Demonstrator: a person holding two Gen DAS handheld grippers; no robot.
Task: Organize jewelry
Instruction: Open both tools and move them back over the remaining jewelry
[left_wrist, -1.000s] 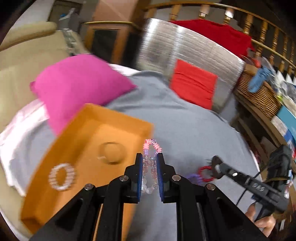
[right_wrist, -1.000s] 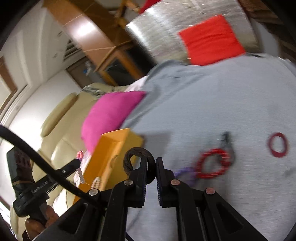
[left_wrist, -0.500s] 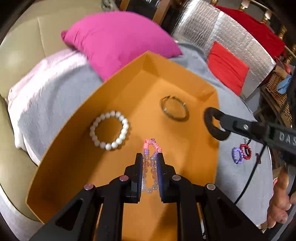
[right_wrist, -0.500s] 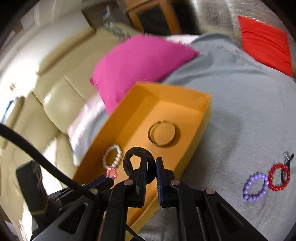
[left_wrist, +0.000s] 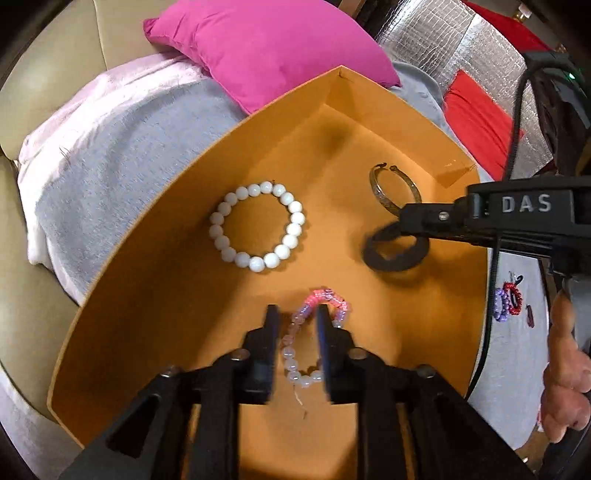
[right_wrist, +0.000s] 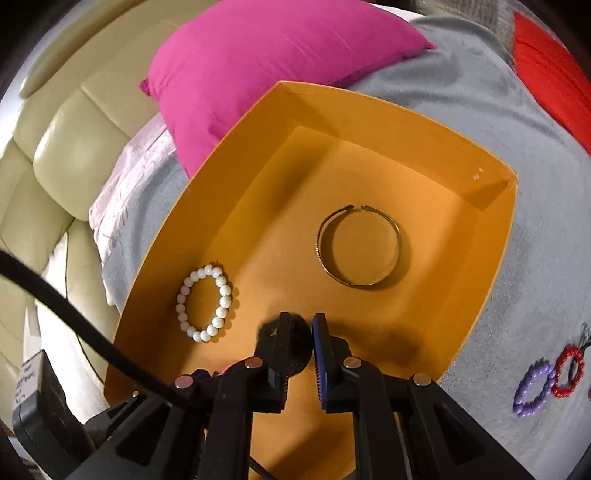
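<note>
As two bracelets lie in the orange tray (right_wrist: 495, 258), the left tool (left_wrist: 297, 325) is opening around a pink beaded bracelet (left_wrist: 314, 325), the right tool (right_wrist: 300, 345) is opening around a dark ring (left_wrist: 393, 251); two beaded bracelets (right_wrist: 546, 380) await outside.

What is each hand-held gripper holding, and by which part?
Right hand-held gripper pinches the black ring-shaped bangle by its rim, jaws starting to open. Left hand-held gripper is opening; the pink-and-clear beaded bracelet lies loose between its jaws.
</note>
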